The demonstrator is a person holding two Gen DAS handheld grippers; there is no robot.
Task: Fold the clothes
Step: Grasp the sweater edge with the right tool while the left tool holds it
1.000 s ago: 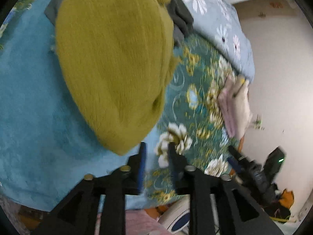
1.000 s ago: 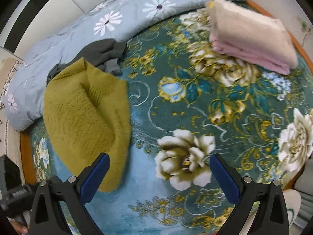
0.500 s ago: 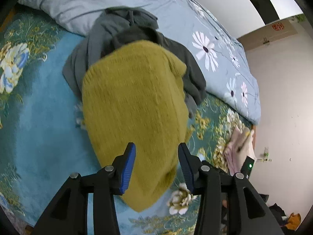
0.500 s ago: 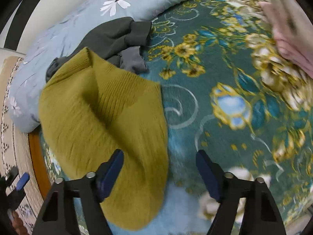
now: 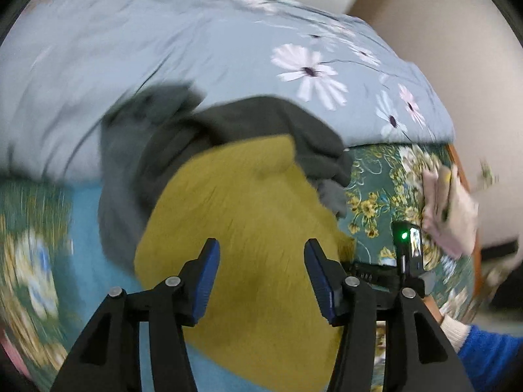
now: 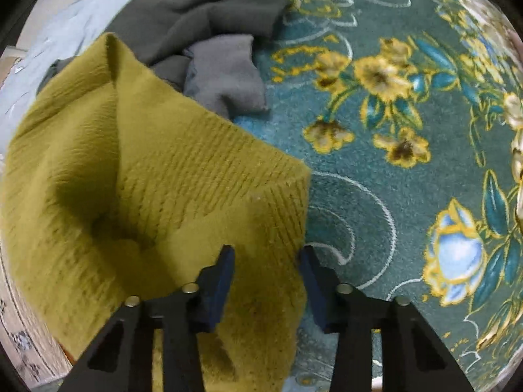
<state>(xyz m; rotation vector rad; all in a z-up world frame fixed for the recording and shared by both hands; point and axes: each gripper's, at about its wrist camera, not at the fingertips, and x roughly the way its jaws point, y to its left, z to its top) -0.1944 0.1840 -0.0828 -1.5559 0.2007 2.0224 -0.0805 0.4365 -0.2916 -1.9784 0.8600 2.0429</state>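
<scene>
A mustard-yellow knit sweater lies on the teal floral bedspread; it also shows in the right wrist view, with a ribbed hem edge facing right. My left gripper is open and hovers low over the sweater's middle. My right gripper is open, its jaws either side of the sweater's right hem edge. A dark grey garment lies crumpled behind the sweater, also in the right wrist view.
A pale blue daisy-print duvet is bunched along the back. A folded pink and cream stack sits at the bed's far right edge. The right gripper's body with a green light shows in the left wrist view.
Both grippers have moved in close to the sweater. The left has opened wider and tilted up toward the duvet. The right has narrowed and come down over the hem edge.
</scene>
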